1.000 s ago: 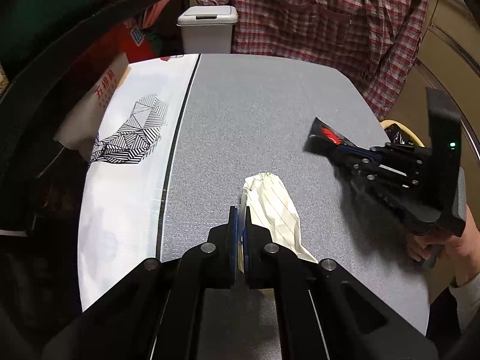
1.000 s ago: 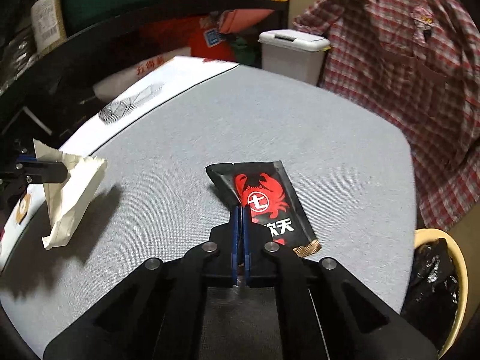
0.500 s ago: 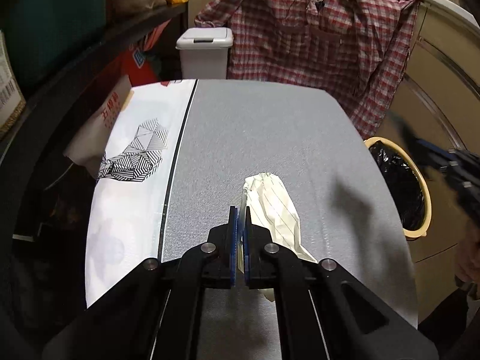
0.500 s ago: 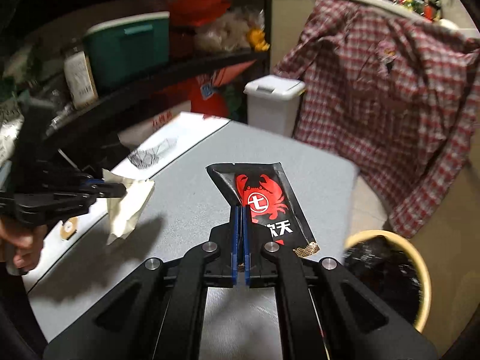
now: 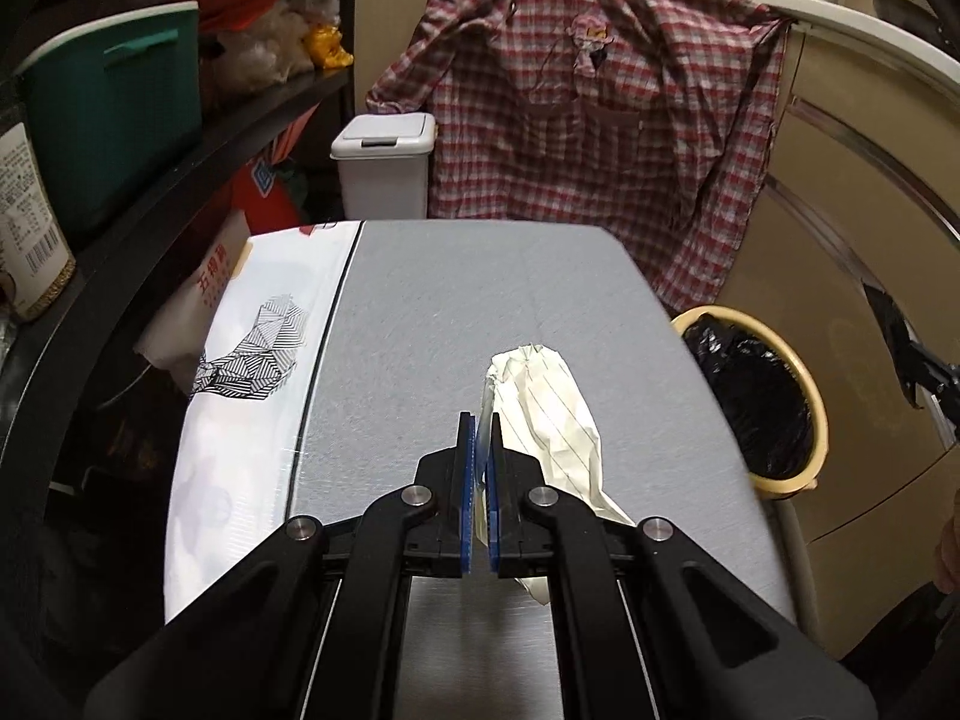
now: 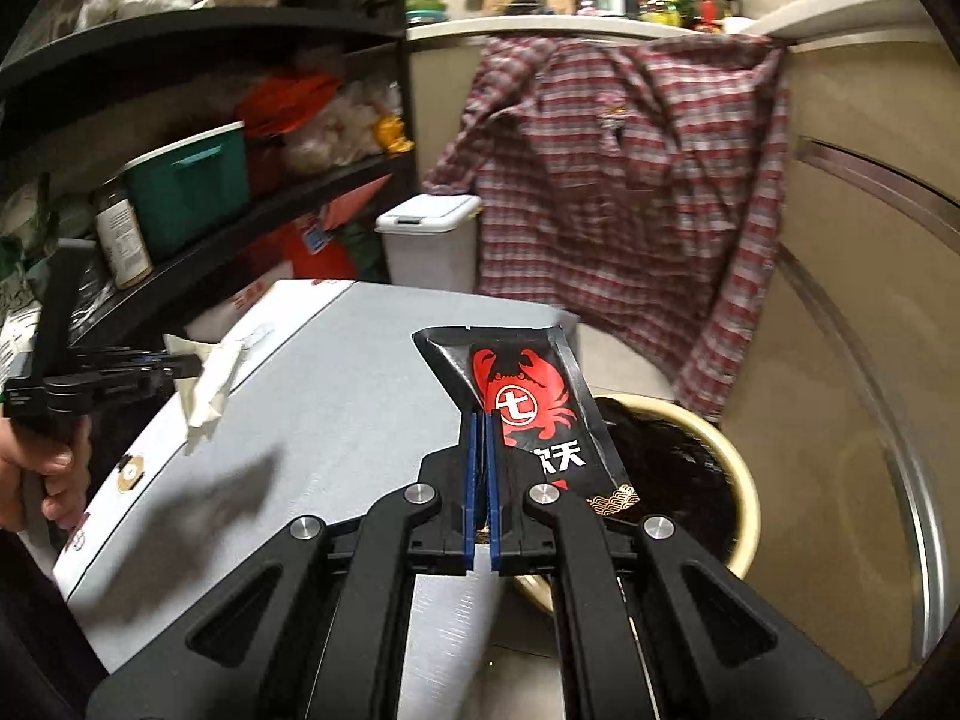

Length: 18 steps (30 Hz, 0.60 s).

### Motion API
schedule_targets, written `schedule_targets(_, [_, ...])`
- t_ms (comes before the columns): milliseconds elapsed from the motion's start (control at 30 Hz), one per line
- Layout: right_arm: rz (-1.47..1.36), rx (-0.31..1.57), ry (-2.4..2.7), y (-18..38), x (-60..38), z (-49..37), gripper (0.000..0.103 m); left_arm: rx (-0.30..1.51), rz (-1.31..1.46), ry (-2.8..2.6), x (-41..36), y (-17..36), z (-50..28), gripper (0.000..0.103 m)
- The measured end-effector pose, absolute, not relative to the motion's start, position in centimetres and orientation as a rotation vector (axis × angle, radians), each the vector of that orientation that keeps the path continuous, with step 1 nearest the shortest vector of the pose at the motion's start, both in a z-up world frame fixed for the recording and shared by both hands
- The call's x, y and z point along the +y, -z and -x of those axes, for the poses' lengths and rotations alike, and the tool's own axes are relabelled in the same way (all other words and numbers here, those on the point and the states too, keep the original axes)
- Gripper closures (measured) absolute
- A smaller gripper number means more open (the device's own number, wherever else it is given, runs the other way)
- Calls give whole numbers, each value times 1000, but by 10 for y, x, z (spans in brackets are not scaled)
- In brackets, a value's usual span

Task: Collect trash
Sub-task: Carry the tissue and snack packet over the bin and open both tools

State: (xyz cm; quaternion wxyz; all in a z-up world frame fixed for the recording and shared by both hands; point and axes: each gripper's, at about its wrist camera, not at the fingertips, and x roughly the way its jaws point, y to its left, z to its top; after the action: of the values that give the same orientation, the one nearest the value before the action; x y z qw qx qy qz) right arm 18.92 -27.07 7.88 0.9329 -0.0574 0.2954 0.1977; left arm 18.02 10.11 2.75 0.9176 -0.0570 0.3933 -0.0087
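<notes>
L gripper (image 5: 478, 429): jaws closed on crumpled lined paper (image 5: 552, 414), held above grey table (image 5: 456, 300).
R gripper (image 6: 480, 426): jaws closed on black snack wrapper (image 6: 528, 402) w/ red crab print; wrapper is off the table's right edge, over the bin.
Bin: yellow-rimmed basket (image 5: 807, 372) w/ black liner, on floor just beside table's right side.
Hand (image 6: 36, 468): grips L tool's handle, seen in right wrist view.
Bkgd: plaid shirt (image 5: 600, 138) hangs behind; white lidded bin (image 5: 384, 168) at table's far end; teal box (image 5: 114, 120) on shelf.
</notes>
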Motion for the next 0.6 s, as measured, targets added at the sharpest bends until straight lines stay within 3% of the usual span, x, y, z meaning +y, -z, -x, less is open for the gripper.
schedule_targets(600, [-9, 588, -287, -79, -344, -208, 100, 765, 123, 120, 1, -51, -189, 100])
